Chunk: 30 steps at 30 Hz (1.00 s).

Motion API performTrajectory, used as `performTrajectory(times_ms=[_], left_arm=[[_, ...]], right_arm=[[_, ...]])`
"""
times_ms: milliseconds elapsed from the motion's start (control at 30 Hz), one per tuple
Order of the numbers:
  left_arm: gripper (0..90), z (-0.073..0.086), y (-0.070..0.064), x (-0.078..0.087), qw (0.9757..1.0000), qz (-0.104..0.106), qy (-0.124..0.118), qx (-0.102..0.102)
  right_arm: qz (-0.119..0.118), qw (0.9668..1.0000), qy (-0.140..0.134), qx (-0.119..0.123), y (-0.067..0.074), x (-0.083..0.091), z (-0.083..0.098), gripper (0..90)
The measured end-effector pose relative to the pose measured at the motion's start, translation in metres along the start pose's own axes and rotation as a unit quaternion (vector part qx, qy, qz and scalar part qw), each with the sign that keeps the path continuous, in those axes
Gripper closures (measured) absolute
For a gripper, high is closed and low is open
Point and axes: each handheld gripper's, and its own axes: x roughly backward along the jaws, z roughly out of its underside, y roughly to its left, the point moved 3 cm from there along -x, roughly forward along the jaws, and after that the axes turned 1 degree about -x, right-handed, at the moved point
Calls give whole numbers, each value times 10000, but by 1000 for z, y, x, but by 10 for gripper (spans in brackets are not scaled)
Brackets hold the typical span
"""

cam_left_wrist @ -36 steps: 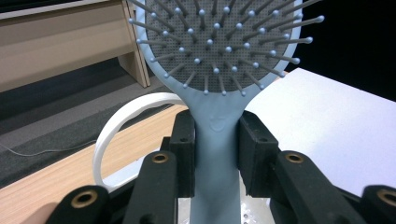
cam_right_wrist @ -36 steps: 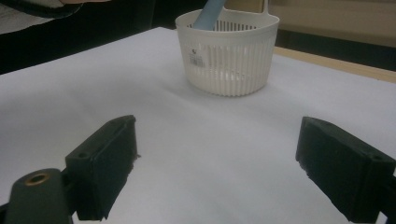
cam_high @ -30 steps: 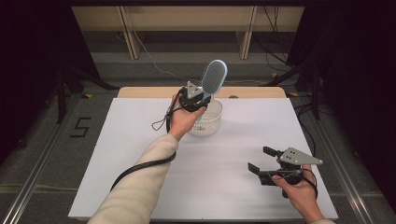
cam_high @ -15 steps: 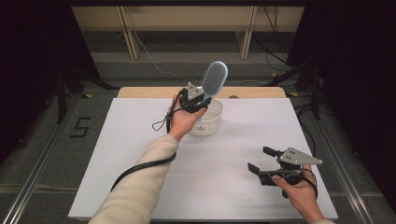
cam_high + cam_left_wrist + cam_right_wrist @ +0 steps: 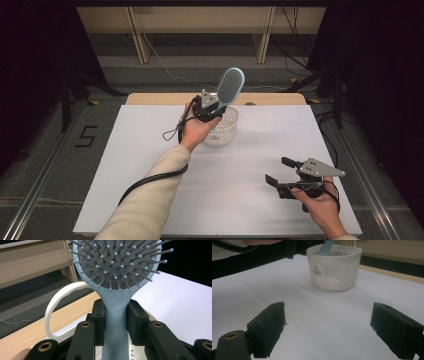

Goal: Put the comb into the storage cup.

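The left tool (image 5: 214, 111) clenched the handle of a pale blue hairbrush (image 5: 230, 86), holding it upright with its lower end inside a white slotted basket (image 5: 224, 131) near the table's (image 5: 125, 165) far edge. The right tool (image 5: 280, 171) rested well apart, jaws spread, holding nothing.

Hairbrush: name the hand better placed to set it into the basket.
Left. The left gripper is already clamped on the hairbrush handle, right over the basket. The right gripper sits open and empty, well off from it.
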Motion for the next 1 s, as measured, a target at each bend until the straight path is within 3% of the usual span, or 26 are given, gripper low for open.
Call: performTrajectory(times_ms=[1000], left_arm=[[695, 9, -1, -1, 9999, 54, 139, -83]], right_arm=[[1, 10000, -10, 1, 0, 0, 0, 132]])
